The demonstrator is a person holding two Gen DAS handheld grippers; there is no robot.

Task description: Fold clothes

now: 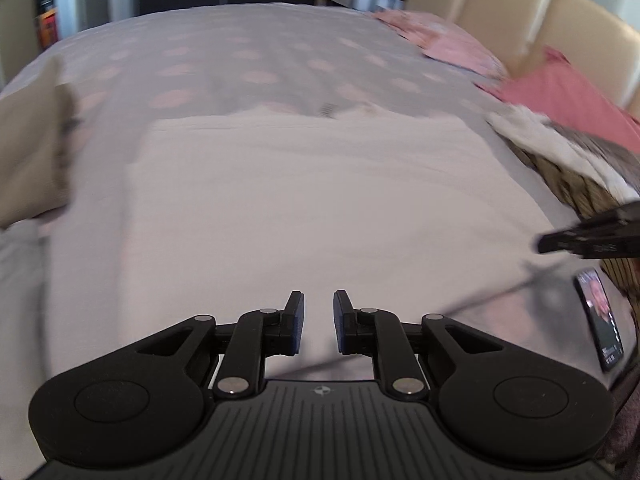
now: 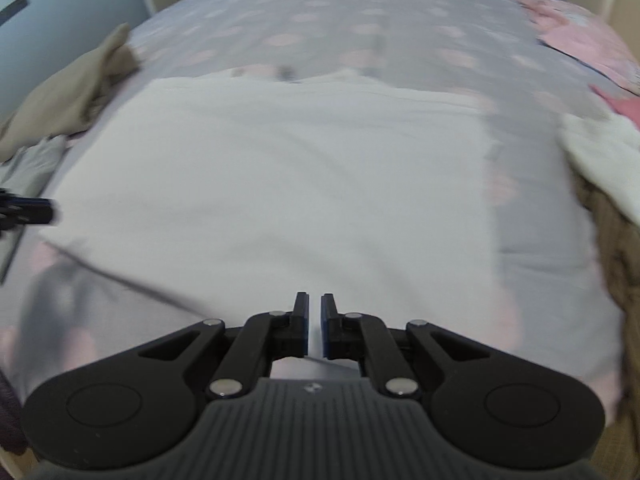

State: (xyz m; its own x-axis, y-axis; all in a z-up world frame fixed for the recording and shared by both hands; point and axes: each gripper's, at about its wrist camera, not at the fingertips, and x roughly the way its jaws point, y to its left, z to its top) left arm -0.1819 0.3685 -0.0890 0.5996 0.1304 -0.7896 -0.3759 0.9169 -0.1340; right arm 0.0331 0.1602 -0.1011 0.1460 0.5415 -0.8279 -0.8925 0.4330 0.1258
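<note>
Only the left wrist view shows a flat black phone [image 1: 600, 320] on the bed [image 1: 248, 52] — its screen lit. A brown woven basket [image 1: 568, 184] holds white cloth [image 1: 532, 132]. Left hand-held gripper [image 1: 319, 322] and right hand-held gripper [image 2: 315, 326] hang slightly parted, gripping nothing, over the folded white garment [image 2: 280, 184].

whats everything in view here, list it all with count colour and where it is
folded garment: 1, white, flat on the middle of the bed
bedspread: 1, grey with pink spots, covers the bed
beige cloth: 1, tan, crumpled at the bed's left edge
pillows: 2, pink, far right by the headboard
headboard: 1, cream, padded, far right
wicker basket: 1, brown, right of the garment, white laundry hanging over its rim
phone: 1, black, screen lit, near right on the bed
left gripper: 1, black, jaws apart, nothing between them, above the garment's near edge
right gripper: 1, black, narrow gap, nothing held, above the garment's near edge
</note>
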